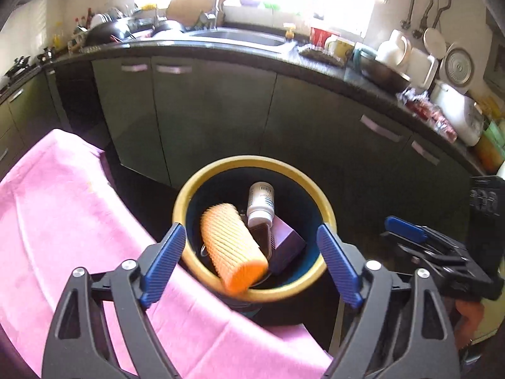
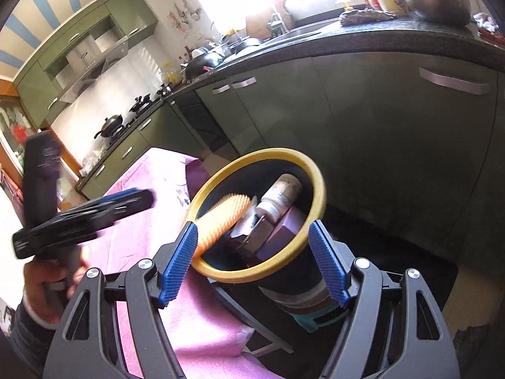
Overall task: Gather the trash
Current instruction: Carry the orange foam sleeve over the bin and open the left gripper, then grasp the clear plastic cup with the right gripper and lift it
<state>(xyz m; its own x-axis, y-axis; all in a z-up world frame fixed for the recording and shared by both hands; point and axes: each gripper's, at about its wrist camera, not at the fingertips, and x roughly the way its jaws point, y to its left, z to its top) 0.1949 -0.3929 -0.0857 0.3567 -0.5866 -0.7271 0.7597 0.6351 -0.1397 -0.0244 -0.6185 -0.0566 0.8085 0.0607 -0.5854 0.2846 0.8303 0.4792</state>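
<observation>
- The table under a pink cloth (image 1: 63, 221) fills the lower left; a person's hand (image 2: 47, 287) shows beside it in the right wrist view.
- The dark round bin with a yellow rim (image 1: 189, 195) stands just off the table's right edge.
- The right gripper (image 2: 255, 262) is clamped on the bin's wall, one blue pad on each side.
- The left gripper (image 1: 252, 265) is above the bin, jaws wide apart and holding nothing.
- The orange ribbed cylinder (image 1: 230, 246) lies in the bin (one end leans on the near rim).
- Behind it lie a purple box (image 1: 287, 246) and a white plastic bottle (image 1: 260, 202), touching.
</observation>
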